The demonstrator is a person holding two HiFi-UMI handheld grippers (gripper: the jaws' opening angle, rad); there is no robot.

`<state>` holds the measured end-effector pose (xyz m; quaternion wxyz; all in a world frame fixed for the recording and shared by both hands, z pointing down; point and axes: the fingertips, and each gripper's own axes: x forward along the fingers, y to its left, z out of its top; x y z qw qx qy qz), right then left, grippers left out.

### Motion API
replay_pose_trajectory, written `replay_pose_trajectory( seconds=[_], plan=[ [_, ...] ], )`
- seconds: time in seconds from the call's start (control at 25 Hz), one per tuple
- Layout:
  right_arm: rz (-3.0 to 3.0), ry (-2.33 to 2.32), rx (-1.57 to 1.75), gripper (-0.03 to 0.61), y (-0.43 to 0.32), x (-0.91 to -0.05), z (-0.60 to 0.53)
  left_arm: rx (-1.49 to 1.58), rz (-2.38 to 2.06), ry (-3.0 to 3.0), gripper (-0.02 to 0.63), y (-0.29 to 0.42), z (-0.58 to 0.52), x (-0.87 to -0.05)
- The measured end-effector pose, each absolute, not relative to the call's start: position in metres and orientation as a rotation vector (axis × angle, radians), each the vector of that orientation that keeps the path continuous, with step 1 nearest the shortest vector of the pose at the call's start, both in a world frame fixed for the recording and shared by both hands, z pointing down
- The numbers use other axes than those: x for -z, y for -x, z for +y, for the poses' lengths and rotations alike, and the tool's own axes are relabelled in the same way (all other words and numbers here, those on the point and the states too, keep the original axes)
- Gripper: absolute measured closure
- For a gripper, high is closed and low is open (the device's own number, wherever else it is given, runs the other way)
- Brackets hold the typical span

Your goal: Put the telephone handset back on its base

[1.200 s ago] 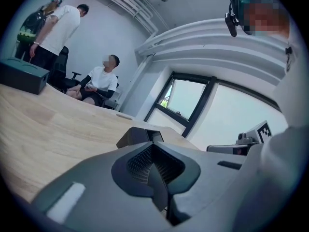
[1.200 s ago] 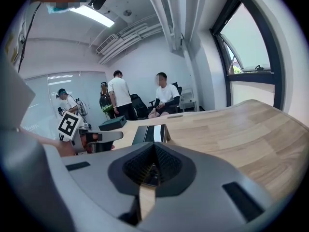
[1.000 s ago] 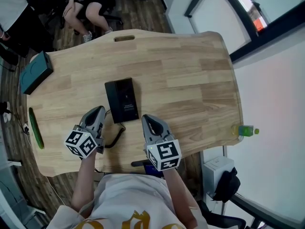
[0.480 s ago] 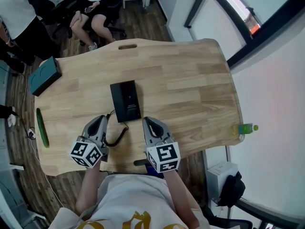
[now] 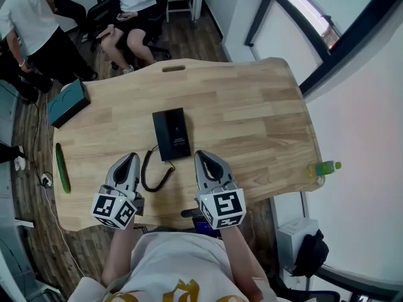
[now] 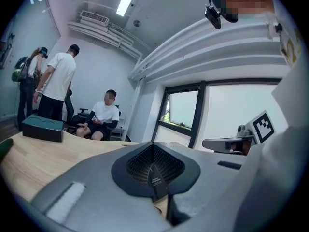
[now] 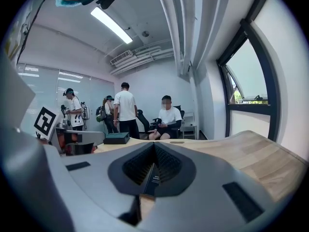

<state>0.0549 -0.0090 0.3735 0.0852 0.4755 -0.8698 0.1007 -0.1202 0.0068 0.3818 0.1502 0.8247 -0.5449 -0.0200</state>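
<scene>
The black telephone [image 5: 171, 134] lies flat in the middle of the wooden table [image 5: 252, 112]. I cannot make out the handset apart from the base. Its coiled cord [image 5: 150, 175] loops toward the near edge, between my two grippers. My left gripper [image 5: 130, 157] rests just left of the cord, jaws shut with nothing in them. My right gripper [image 5: 204, 155] sits just right of the phone's near end, also shut and empty. In the left gripper view the gripper [image 6: 155, 177] shows its pads pressed together. The right gripper [image 7: 150, 172] looks the same in the right gripper view.
A teal box [image 5: 68, 102] stands at the table's far left corner, and a long green object [image 5: 61, 167] lies along the left edge. A green bottle [image 5: 322, 168] is at the right edge. People and office chairs [image 5: 129, 17] are beyond the far edge.
The head view has tilted up and shows more of the room. Both grippers stay shut near the front edge. More of the cord's loop shows between them.
</scene>
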Motion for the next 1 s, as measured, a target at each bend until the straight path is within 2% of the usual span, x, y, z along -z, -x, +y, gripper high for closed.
replay_pose_trajectory(
  seconds=[0.24, 1.0],
  plan=[
    [-2.594, -1.444, -0.296, 0.575, -0.061, -0.366, 0.002, 0.117, -1.574, -2.386, 0.611, 0.119, 0.017, -0.357],
    [-2.58, -1.384, -0.337, 0.575, -0.053, -0.385, 0.015, 0.091, -1.534, -2.375, 0.611, 0.114, 0.019, -0.373]
  ],
)
